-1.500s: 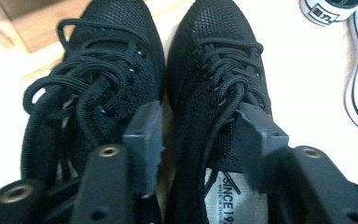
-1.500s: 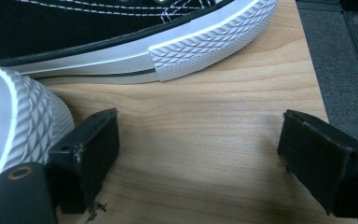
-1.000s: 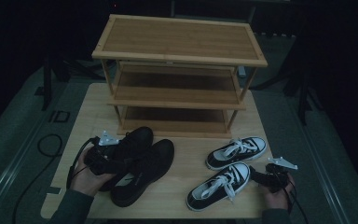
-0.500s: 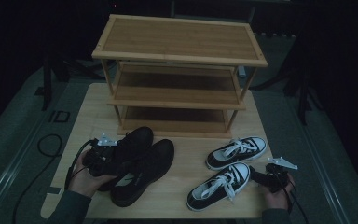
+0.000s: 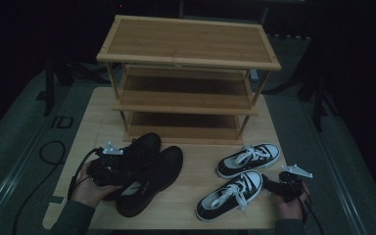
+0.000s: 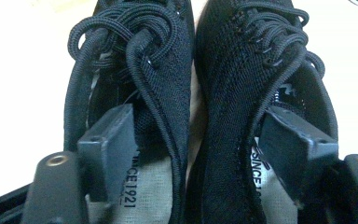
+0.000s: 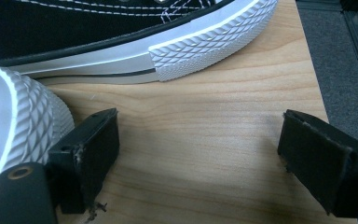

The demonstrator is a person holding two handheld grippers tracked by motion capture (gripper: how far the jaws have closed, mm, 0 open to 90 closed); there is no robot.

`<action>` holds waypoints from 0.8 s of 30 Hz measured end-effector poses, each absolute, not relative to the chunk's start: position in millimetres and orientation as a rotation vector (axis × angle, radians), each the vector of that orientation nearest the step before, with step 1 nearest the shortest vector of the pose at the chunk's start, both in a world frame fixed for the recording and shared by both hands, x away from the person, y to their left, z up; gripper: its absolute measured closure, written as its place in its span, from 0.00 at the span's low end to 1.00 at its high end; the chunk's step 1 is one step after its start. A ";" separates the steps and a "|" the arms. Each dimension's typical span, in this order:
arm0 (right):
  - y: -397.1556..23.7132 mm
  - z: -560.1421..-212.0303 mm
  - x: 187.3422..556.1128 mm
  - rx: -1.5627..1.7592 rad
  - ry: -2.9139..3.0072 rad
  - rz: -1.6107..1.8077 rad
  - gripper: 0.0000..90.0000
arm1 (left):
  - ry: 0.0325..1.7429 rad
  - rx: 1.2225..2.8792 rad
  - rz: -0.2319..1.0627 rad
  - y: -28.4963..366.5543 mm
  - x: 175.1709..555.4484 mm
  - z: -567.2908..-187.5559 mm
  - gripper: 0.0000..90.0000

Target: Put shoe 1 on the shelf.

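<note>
The left gripper [image 6: 191, 154] has 1 finger inside each of the 2 black shoes [image 6: 242, 93], straddling their inner walls to pinch both, not yet clenched. The right gripper [image 7: 200, 158] is released over bare desk [image 7: 205, 121], the white-soled sneakers [image 7: 205, 46] just beyond its fingers.

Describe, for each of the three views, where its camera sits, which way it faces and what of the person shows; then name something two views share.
High view: above the person's side, facing forward and down at the table and rack; both hands show.
Left gripper view: on the left gripper, facing the black shoes, one jaw in each.
Right gripper view: on the right gripper, open over wood beside the sneakers.
Shared: black shoes, sneakers.
</note>
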State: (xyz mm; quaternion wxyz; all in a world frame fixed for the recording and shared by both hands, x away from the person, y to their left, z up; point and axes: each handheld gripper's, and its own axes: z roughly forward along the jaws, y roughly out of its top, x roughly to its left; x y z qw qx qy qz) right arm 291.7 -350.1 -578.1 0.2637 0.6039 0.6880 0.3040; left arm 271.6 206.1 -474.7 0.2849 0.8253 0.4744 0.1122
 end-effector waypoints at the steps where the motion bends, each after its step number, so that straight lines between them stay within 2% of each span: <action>1: -350.1 -578.1 291.7 1.632 1.860 0.822 0.14 | 1.272 2.209 0.296 205.8 271.9 -475.1 0.35; 16: -350.1 -578.1 291.7 1.632 1.860 0.822 0.14 | 1.269 2.280 0.263 197.2 279.8 -478.7 0.54; 21: -350.1 -578.1 291.7 1.633 1.860 0.822 0.14 | 1.260 2.293 0.234 196.9 283.9 -479.3 0.64; 24: -350.1 -578.1 291.7 1.632 1.860 0.822 0.14 | 1.263 2.296 0.211 196.0 285.9 -480.9 0.64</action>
